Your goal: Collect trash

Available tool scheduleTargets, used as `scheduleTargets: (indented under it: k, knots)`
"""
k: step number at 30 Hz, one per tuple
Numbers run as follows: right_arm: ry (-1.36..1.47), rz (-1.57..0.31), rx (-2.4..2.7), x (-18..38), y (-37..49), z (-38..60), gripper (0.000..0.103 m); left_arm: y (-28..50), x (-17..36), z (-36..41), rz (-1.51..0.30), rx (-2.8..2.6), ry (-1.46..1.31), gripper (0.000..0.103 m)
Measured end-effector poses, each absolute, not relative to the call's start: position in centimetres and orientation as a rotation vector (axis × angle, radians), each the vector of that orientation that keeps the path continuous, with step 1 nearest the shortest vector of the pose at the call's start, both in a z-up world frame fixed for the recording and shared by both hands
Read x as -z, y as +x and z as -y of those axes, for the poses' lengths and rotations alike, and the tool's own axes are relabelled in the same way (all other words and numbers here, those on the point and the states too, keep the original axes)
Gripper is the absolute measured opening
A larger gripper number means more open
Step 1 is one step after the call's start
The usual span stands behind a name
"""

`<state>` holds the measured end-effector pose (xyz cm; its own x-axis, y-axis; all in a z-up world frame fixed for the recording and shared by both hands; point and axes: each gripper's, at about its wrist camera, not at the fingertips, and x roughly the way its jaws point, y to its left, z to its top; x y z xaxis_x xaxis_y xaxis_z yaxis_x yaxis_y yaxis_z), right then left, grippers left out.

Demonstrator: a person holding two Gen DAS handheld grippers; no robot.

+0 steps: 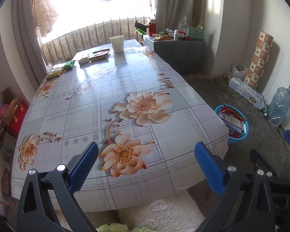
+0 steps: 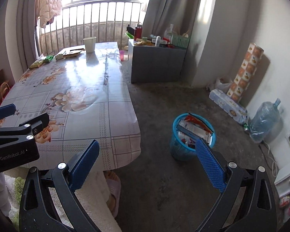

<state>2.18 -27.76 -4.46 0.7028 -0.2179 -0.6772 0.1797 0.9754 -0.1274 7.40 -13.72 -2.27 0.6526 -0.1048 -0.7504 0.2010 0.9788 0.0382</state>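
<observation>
Trash lies at the far end of the floral table (image 1: 125, 81): a white paper cup (image 1: 117, 43), a tan wrapper (image 1: 99, 55), a small white box (image 1: 84, 60), a green packet (image 1: 69, 65) and a yellow-green packet (image 1: 56, 72). A blue waste basket (image 2: 191, 135) holding wrappers and boxes stands on the floor right of the table; it also shows in the left wrist view (image 1: 233, 124). My left gripper (image 1: 146, 154) is open and empty over the table's near edge. My right gripper (image 2: 147, 152) is open and empty above the floor, between table and basket.
A grey cabinet (image 2: 156, 63) with clutter stands past the table. A patterned roll (image 2: 243, 73), tissue packs (image 2: 228, 102) and a water jug (image 2: 264, 119) line the right wall. Bags (image 1: 11, 116) sit left of the table. A slipper (image 2: 113, 189) lies under the table.
</observation>
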Motion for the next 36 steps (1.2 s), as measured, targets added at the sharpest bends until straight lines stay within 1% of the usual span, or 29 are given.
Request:
scheduleTargets:
  k: [4, 13, 36]
  knots:
    - [-0.060, -0.795, 0.238, 4.7, 2.2, 28.2, 0.095, 8.0, 2.7, 13.5, -0.898, 0.153, 0.084, 0.097]
    - [-0.057, -0.826, 0.267, 4.5, 2.1, 29.1, 0.095, 8.4, 2.2, 12.1, -0.904, 0.080, 0.035, 0.097]
    - [-0.067, -0.830, 0.262, 3.7, 1.7, 29.1, 0.095, 8.0, 2.1, 12.5, -0.932, 0.084, 0.041, 0.097]
